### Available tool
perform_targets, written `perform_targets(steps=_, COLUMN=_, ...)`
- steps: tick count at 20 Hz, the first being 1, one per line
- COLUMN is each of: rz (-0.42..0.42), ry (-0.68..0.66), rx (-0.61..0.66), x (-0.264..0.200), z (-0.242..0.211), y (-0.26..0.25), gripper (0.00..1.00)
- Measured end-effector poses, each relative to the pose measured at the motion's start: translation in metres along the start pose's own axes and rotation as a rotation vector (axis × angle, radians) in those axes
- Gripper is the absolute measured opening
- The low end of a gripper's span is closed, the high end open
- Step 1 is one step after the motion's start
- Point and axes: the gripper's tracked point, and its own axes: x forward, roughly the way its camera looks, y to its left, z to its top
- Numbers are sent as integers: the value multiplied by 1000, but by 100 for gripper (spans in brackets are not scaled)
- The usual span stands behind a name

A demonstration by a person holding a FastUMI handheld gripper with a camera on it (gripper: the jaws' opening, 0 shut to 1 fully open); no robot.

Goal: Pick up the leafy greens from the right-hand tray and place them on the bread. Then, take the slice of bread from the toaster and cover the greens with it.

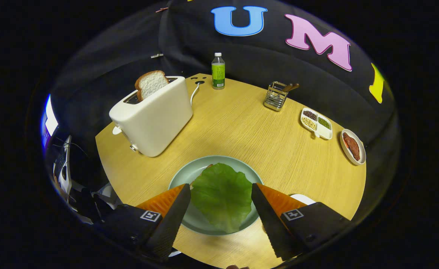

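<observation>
The tongs point(221, 194) stand wide open above the plate point(182, 175), their fingers parted to either side of the greens point(222, 196) and pressing on nothing. The leaf lies flat on the plate and hides nearly all of the bread under it — only a thin pale-brown edge point(208, 166) peeks out at the far side, so the first half of the job looks done. Beyond the fingers, across bare table point(242, 127), the toaster point(152, 119) stands with a slice point(151, 84) poking up from its slot, untouched; a bottle point(218, 71), a wire rack point(276, 96), a divided dish point(316, 124) and a small dish point(352, 146) sit well apart along the far and right-hand rim. The step in hand, by the look of it, is the reach for that slice. Done well, it means lifting clear of the leaf without brushing it, keeping the jaws wide on the way over, then coming down with one finger on each flat face of the slice rather than on its crust — a light squeeze, since bread crushes — and drawing it straight up out of the slot before swinging back.
</observation>
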Motion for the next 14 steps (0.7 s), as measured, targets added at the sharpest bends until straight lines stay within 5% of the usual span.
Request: perform_targets(steps=14, rz=168, ry=-264, rx=-27, x=-40, z=179, y=121, gripper=100)
